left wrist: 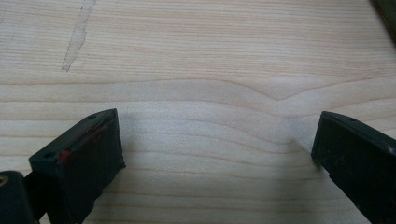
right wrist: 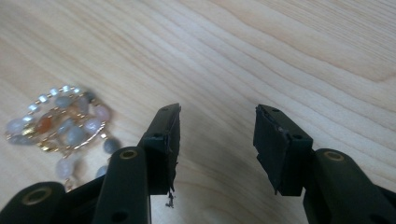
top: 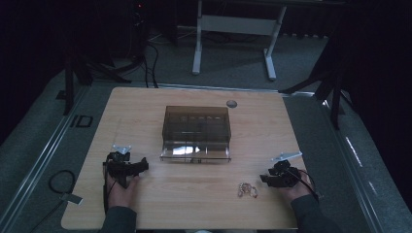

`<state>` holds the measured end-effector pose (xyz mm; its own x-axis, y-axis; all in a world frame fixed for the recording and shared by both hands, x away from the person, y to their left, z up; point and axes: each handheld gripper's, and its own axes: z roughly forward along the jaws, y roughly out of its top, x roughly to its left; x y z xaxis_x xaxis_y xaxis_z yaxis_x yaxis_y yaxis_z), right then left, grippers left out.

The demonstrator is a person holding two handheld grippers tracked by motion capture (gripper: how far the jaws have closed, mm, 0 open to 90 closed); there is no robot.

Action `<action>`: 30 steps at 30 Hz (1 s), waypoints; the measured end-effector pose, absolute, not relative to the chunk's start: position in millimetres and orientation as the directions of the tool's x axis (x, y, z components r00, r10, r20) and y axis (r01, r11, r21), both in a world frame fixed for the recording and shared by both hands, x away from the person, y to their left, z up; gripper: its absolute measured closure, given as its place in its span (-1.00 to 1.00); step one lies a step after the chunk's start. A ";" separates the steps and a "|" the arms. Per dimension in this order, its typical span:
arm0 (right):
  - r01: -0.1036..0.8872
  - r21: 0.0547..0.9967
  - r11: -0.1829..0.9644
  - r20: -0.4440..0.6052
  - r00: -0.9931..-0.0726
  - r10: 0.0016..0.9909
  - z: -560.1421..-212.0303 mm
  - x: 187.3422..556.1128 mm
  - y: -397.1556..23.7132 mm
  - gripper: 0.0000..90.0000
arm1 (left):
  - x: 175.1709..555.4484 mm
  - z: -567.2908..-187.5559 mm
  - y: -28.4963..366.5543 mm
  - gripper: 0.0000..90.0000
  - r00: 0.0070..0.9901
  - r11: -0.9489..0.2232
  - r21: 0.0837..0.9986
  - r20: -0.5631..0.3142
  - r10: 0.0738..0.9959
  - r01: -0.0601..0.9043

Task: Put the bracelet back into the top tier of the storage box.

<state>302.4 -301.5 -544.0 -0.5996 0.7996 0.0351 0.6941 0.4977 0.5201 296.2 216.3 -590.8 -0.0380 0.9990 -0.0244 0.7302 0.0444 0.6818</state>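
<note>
A person sits at a pale wooden table with a black gripper in each hand. The right gripper sits low over the near right part of the table, just beside a small beaded bracelet that lies flat on the wood. In the right gripper view the bracelet, a loose tangle of pale, grey and amber beads on a gold chain, lies to the left of the jaws, outside them. Those jaws of the right gripper stand partly apart with only bare wood between them, and nothing is held.

The left gripper rests over the near left part of the table, well apart from the bracelet. In the left gripper view its jaws are spread wide, again with nothing but wood grain between them.

In the middle of the table stands a smoky see-through plastic box with a clear tray at its front edge. It lies between the two hands and farther from the person than either.
</note>
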 end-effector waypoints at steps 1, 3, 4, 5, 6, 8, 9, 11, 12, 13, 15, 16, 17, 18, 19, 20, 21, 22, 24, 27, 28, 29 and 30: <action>0.691 0.515 0.507 0.033 -0.607 0.794 -543.1 302.2 -300.3 0.13 | 296.2 -590.8 216.3 -0.96 -0.038 0.044 0.682 -0.024 0.999 0.730; 0.683 0.498 0.534 0.024 -0.626 0.779 -541.0 301.0 -296.3 0.14 | 296.2 -590.8 216.3 -0.96 -0.038 0.044 0.682 -0.024 0.999 0.730; 0.683 0.491 0.541 0.022 -0.631 0.776 -540.3 300.4 -294.6 0.14 | 296.2 -590.8 216.3 -0.96 -0.038 0.044 0.682 -0.024 0.999 0.730; 0.680 0.484 0.551 0.019 -0.637 0.770 -539.6 300.2 -293.2 0.14 | 296.2 -590.8 216.3 -0.96 -0.038 0.044 0.682 -0.024 0.999 0.730; 0.677 0.476 0.561 0.015 -0.645 0.764 -539.0 300.0 -291.6 0.14 | 296.2 -590.8 216.3 -0.96 -0.038 0.044 0.682 -0.024 0.999 0.730; 0.673 0.466 0.574 0.011 -0.653 0.757 -538.2 299.5 -289.2 0.15 | 296.2 -590.8 216.3 -0.96 -0.038 0.044 0.682 -0.024 0.999 0.730; 0.670 0.456 0.586 0.009 -0.662 0.750 -537.3 299.0 -286.8 0.16 | 296.2 -590.8 216.3 -0.96 -0.038 0.044 0.682 -0.024 0.999 0.730; 0.666 0.445 0.599 0.012 -0.673 0.740 -535.8 298.4 -283.1 0.16 | 296.2 -590.8 216.3 -0.96 -0.038 0.044 0.682 -0.024 0.999 0.730; 0.663 0.438 0.607 0.012 -0.679 0.734 -535.1 298.2 -281.2 0.16 | 296.2 -590.8 216.3 -0.96 -0.038 0.045 0.682 -0.024 0.999 0.730; 0.661 0.433 0.613 0.011 -0.684 0.729 -534.4 298.0 -279.3 0.16 | 296.2 -590.8 216.3 -0.96 -0.038 0.044 0.682 -0.024 0.999 0.730; 0.654 0.423 0.628 0.008 -0.695 0.719 -533.2 297.7 -275.5 0.16 | 296.2 -590.8 216.3 -0.96 -0.038 0.044 0.682 -0.024 0.999 0.730; 0.649 0.420 0.635 0.007 -0.701 0.713 -533.0 297.8 -273.8 0.16 | 296.2 -590.8 216.3 -0.96 -0.038 0.044 0.682 -0.024 0.999 0.730; 0.648 0.414 0.639 0.007 -0.704 0.710 -532.4 297.6 -271.9 0.16 | 296.2 -590.8 216.3 -0.96 -0.038 0.044 0.682 -0.024 0.999 0.730; 0.646 0.411 0.644 0.007 -0.708 0.706 -532.1 297.5 -270.1 0.16 | 296.2 -590.8 216.3 -0.96 -0.038 0.044 0.682 -0.024 0.999 0.730; 0.641 0.407 0.651 0.006 -0.714 0.700 -531.7 297.3 -268.6 0.16 | 296.2 -590.8 216.3 -0.96 -0.038 0.044 0.682 -0.024 0.999 0.730; 0.640 0.401 0.655 0.008 -0.717 0.697 -531.1 297.1 -267.2 0.16 | 296.2 -590.8 216.3 -0.96 -0.038 0.044 0.682 -0.024 0.999 0.730; 0.637 0.398 0.660 0.006 -0.721 0.692 -530.8 297.0 -265.7 0.16 | 296.2 -590.8 216.3 -0.96 -0.038 0.044 0.682 -0.025 0.999 0.730; 0.636 0.395 0.663 0.008 -0.724 0.690 -530.5 296.8 -264.8 0.16 | 296.2 -590.8 216.3 -0.96 -0.038 0.044 0.682 -0.024 0.999 0.730; 0.633 0.393 0.668 0.007 -0.728 0.686 -530.5 296.8 -263.6 0.16 | 296.2 -590.8 216.3 -0.96 -0.038 0.044 0.682 -0.024 0.999 0.730; 0.624 0.375 0.685 0.008 -0.741 0.671 -530.1 296.3 -259.5 0.16 | 296.2 -590.8 216.3 -0.96 -0.038 0.044 0.682 -0.024 0.999 0.730; 0.622 0.372 0.690 0.007 -0.745 0.667 -529.7 296.3 -258.4 0.16 | 296.2 -590.8 216.3 -0.96 -0.038 0.045 0.682 -0.025 0.999 0.730; 0.620 0.368 0.693 0.008 -0.747 0.665 -529.4 296.3 -257.5 0.16 | 296.2 -590.8 216.3 -0.96 -0.038 0.044 0.682 -0.024 0.999 0.730; 0.619 0.365 0.696 0.008 -0.749 0.662 -529.2 296.3 -256.9 0.16 | 296.2 -590.8 216.3 -0.96 -0.038 0.044 0.682 -0.024 0.999 0.730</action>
<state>296.3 -256.9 -529.2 -0.7494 0.6621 0.0085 0.6187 0.6955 0.3653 296.2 216.3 -590.8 -0.0379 0.9990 -0.0244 0.7301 0.0444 0.6819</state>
